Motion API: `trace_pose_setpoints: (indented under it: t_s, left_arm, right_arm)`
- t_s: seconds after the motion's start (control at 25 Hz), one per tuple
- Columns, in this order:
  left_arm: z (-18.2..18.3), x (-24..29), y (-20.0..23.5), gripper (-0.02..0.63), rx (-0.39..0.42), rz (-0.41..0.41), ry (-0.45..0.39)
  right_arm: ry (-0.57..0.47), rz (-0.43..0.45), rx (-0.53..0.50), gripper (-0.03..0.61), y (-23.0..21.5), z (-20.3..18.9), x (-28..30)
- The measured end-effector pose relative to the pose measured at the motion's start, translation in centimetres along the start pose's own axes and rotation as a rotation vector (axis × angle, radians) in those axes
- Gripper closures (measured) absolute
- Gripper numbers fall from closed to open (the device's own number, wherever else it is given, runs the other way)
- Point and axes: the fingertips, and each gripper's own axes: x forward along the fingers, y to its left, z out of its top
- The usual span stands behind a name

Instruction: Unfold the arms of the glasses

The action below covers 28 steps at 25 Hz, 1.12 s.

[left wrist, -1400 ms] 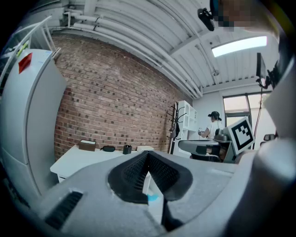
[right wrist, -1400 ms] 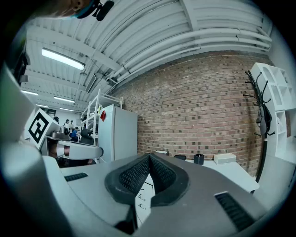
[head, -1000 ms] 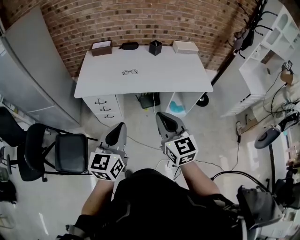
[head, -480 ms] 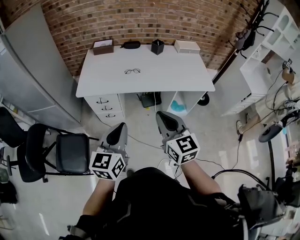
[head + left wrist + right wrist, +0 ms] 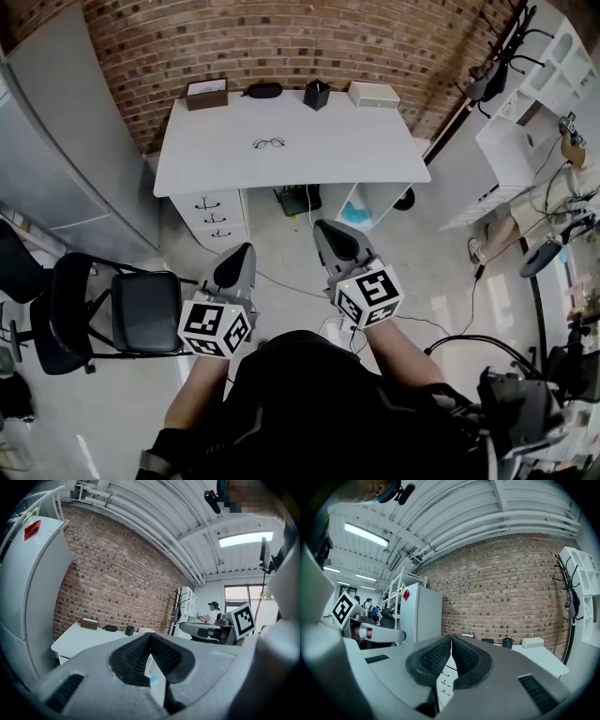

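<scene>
Glasses [image 5: 268, 143] lie on the white table [image 5: 375, 159] in the head view, in its rear left part, with bare surface all round them; their arms are too small to make out. Along the table's back edge, against the brick wall [image 5: 281, 37], four containers stand in a row: a brown box [image 5: 204, 94] whose top shows white, a black case [image 5: 262, 90] lying flat, a black cup [image 5: 316, 94] and a white box [image 5: 372, 94]. What any of them holds cannot be told. Under the table a drawer unit [image 5: 211, 217] is closed, and an open compartment beside it has something blue [image 5: 354, 214] in it. The left claw [image 5: 246, 247] and the right claw [image 5: 321, 225] hang over the floor in front of the table, well apart from the glasses, each clenched on nothing. A black chair [image 5: 141, 309] stands left of the left claw, near a tall pale cabinet [image 5: 66, 141]. A thin cable [image 5: 281, 284] crosses the floor between the claws and the table

In the left gripper view the ribbed pads [image 5: 136, 653] meet at their tips with nothing between them. Past them the table and its row of containers show at the left below the brick wall, and the tall cabinet fills the left edge. The right claw reaches in from the right, and a person in a cap [image 5: 213, 613] stands far behind it

In the right gripper view the pads are likewise pressed together and empty. Beyond them are the drawer handles, with the black cup and the white box on the table at the right. The left claw and the pale cabinet lie to the left
</scene>
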Motion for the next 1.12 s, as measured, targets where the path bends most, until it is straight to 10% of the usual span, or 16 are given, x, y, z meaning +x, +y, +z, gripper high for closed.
trace_pose_setpoints:
  t_s: [1.12]
  left_arm:
    - [0.7, 5.1, 6.9, 0.607, 0.009, -0.01, 0.003]
  right_arm:
    - [0.004, -0.017, 0.029, 0.569, -2.7, -0.9, 8.7]
